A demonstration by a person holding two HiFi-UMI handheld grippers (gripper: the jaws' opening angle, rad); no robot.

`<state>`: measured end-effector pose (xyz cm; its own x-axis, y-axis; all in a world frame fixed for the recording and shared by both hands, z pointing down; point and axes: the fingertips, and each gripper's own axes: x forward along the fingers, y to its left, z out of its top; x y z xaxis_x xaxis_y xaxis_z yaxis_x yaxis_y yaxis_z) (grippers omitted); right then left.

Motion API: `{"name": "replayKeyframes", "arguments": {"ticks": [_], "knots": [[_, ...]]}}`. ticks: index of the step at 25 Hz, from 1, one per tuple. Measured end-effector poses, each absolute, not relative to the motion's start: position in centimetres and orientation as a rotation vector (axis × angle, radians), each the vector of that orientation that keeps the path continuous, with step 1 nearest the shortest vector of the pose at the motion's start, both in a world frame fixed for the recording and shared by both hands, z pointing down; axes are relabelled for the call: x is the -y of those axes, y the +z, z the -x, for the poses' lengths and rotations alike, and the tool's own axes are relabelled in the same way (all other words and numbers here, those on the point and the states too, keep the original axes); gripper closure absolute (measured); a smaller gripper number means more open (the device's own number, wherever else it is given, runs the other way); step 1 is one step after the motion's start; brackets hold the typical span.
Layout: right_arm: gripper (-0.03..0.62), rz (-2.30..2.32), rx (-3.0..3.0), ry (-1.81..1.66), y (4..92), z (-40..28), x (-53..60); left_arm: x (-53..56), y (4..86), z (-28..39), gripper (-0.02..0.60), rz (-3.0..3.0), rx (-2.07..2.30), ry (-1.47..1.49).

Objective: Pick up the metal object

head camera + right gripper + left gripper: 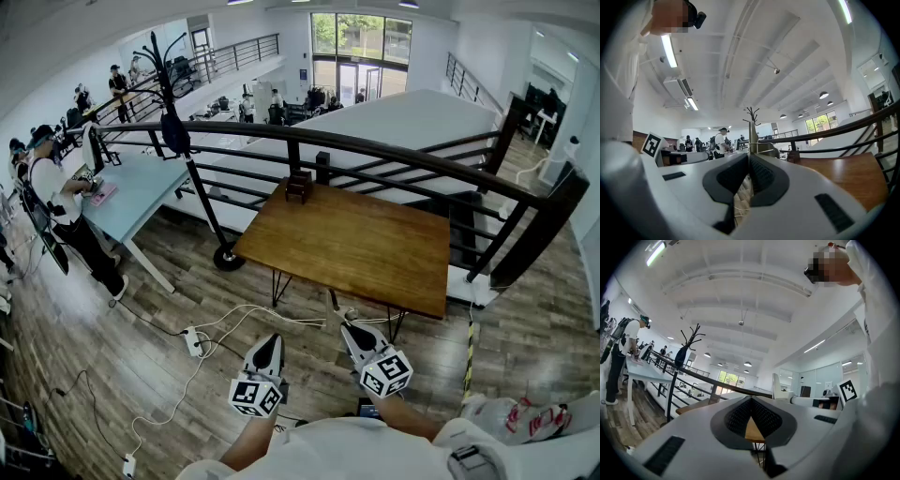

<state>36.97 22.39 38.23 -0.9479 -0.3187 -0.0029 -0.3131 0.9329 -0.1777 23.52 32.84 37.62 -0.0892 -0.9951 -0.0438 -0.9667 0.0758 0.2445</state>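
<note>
The left claw [271, 339] and right claw [346, 327] are pinched together and empty, so open 1 before reaching the small dark object [299, 185] far ahead on the surface [375, 253].

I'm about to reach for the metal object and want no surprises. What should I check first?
1. Right gripper ready to grasp: not ok, jaws together, nothing between them.
2. Left gripper ready: not ok, jaw tips meet, nothing between them.
3. Target identified: cannot tell. A small dark object stands at the far edge of the wooden table, but its material is unclear.
4. Grippers at the table: not ok, both hang short of its near edge.
5. Way forward free: not ok, a power strip and cables lie before the table.
</note>
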Motion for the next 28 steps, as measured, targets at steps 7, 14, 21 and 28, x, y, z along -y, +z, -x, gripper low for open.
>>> {"name": "replayKeyframes", "arguments": {"ticks": [7,14,21,28], "knots": [[0.568,0.523,-3.055,-0.255,38.2,-36.3,-23.0,-34.8,38.5,-22.0,0.568,-1.979,2.201,-0.342],[0.568,0.514,-3.044,-0.287,38.7,-35.3,-24.4,-36.5,39.8,-21.0,0.568,-1.983,2.145,-0.367],[0.568,0.544,-3.029,-0.291,38.5,-33.6,-26.5,-38.6,40.1,-19.3,0.568,-2.018,2.093,-0.351],[0.568,0.505,-3.035,-0.302,38.7,-32.9,-29.0,-40.1,41.6,-17.3,0.568,-1.989,2.043,-0.378]]}}
